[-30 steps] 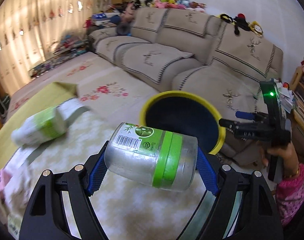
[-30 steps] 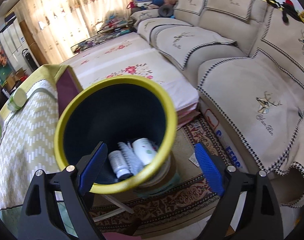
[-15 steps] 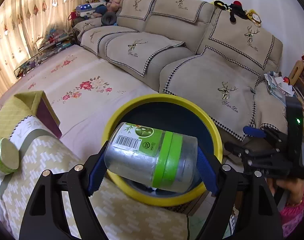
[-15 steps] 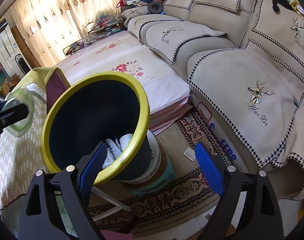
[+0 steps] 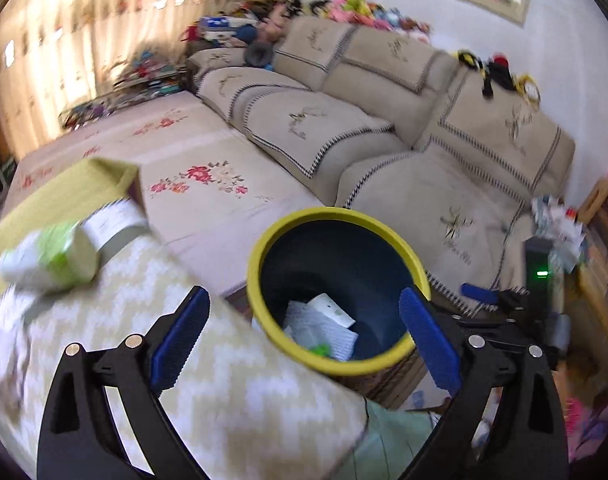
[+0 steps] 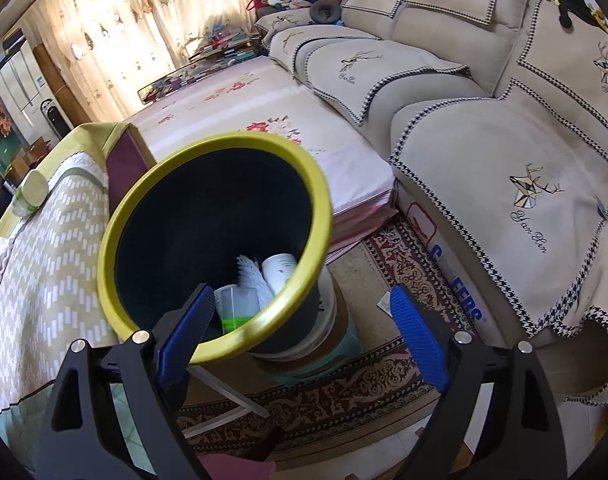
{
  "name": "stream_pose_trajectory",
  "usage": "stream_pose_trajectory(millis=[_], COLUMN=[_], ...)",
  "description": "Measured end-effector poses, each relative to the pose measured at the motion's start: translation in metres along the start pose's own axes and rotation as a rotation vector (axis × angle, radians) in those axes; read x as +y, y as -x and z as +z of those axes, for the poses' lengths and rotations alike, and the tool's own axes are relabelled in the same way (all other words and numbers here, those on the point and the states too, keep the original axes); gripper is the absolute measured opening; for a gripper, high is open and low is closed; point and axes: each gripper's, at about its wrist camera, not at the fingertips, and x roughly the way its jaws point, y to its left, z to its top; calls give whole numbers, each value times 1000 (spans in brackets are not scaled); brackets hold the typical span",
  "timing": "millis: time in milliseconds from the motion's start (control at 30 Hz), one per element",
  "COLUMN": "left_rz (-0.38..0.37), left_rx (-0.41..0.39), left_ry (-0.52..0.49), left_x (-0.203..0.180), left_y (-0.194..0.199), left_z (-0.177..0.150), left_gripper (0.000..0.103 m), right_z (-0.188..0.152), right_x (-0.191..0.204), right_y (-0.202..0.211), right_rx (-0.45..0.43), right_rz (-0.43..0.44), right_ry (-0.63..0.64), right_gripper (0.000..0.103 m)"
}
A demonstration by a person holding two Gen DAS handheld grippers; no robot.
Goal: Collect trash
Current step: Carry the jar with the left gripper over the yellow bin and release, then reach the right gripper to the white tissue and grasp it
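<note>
The dark bin with a yellow rim [image 5: 260, 248] stands beside the table, with white scraps and containers inside. A clear jar with a green lid [image 6: 238, 308] lies in the bin, and only its green edge [image 5: 319, 350] shows in the left wrist view. My left gripper [image 5: 302, 294] hangs over the table edge in front of the bin. Its jaws are opening and hold nothing. My right gripper [image 6: 302, 288] stands open over the bin's near rim [image 6: 224, 354], gripping nothing. A white and green bottle [image 5: 48, 258] lies on the table to the left.
The table wears a green and white patterned cloth [image 5: 232, 392]. A beige sofa [image 6: 503, 168] and a floral-covered bed [image 5: 208, 184] lie behind the bin. The bin rests on a white bucket and stool [image 6: 327, 332] over a patterned rug [image 6: 383, 384].
The jar has left my left gripper and now lies in the bin. The left gripper's jaws have spread wider and it has pulled back from over the bin. The right gripper has hardly moved.
</note>
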Motion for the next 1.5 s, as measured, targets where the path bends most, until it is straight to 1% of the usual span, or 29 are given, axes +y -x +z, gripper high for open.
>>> stream_pose_trajectory(millis=[67,133,300,433,467,600,700,833,933,1100,1167,1267,1400,1500], left_rz=[-2,33,170,290,310,427,486,507,516,518,513,513,513,510], left_rx=[-28,-68,-166,-220,-225,-228,-219,-225,-238,-243,-241,-241,-243,-243], left_ry=[41,64,112,196,210,283,323,363,370,372,382,393,413,424], left_x=[12,23,52,83,88,113,129,145,151,152,155,156,160,162], left_y=[26,56,128,181,189,224,240,252,258,261,262,265,268,268], left_z=[-15,-33,-79,-120,-126,-167,-192,-208,-216,-222,-226,-232,-239,-242], left_gripper=[95,96,98,98,98,98,98,98,98,98,98,98,98,98], right_z=[-1,-1,3,8,9,12,13,11,7,-1,-2,-2,-1,-1], right_x=[8,15,45,87,99,155,198,264,316,391,420,447,470,481], right_y=[-1,0,1,1,1,5,8,11,13,11,5,-4,-18,-31], right_rx=[4,5,2,5,4,3,3,11,25,58,82,115,133,151], right_rz=[10,19,56,96,106,172,227,301,376,476,498,532,524,496], right_ry=[15,29,90,183,209,316,393,497,573,659,680,689,698,708], right_gripper=[85,85,85,85,85,85,85,85,85,85,85,85,85,85])
